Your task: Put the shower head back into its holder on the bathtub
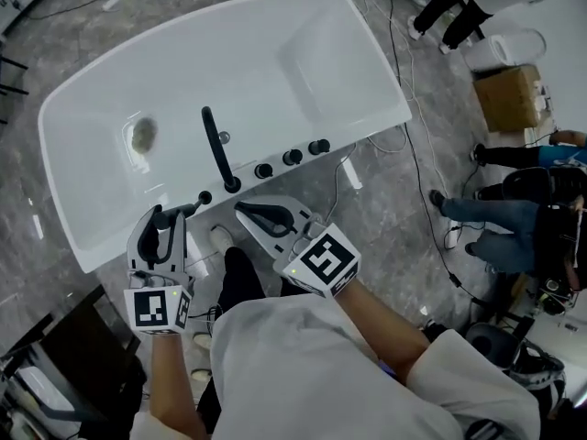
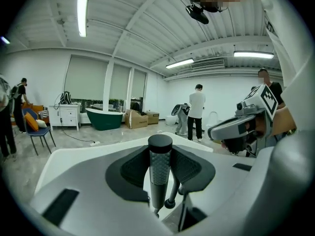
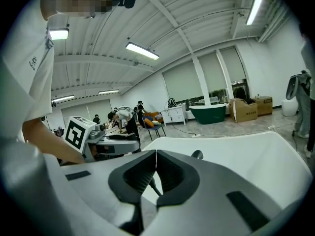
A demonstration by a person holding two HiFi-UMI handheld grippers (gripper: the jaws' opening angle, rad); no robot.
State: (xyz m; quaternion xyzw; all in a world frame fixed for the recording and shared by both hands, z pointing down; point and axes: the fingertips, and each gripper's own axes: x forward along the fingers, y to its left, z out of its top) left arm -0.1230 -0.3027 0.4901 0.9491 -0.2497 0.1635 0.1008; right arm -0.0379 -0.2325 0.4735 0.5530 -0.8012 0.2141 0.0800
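Holding the shower head (image 2: 160,173) upright by its rough black handle, with the jaws of the left gripper (image 1: 171,216) pressed on both sides of it, at the near rim of the bathtub (image 1: 229,44). With the jaws of the right gripper (image 3: 156,152) closed tip to tip on nothing, just beside the left one. Not yet seated, as it seems, in the small black holder (image 1: 204,197) on the rim, left of the faucet (image 1: 218,149). Likely to go wrong at the lowering: may miss the small opening if tilted, may knock the faucet, or may turn between the jaws because of the round handle. Also risky to release before fully seated, since then free to tip off the rim.
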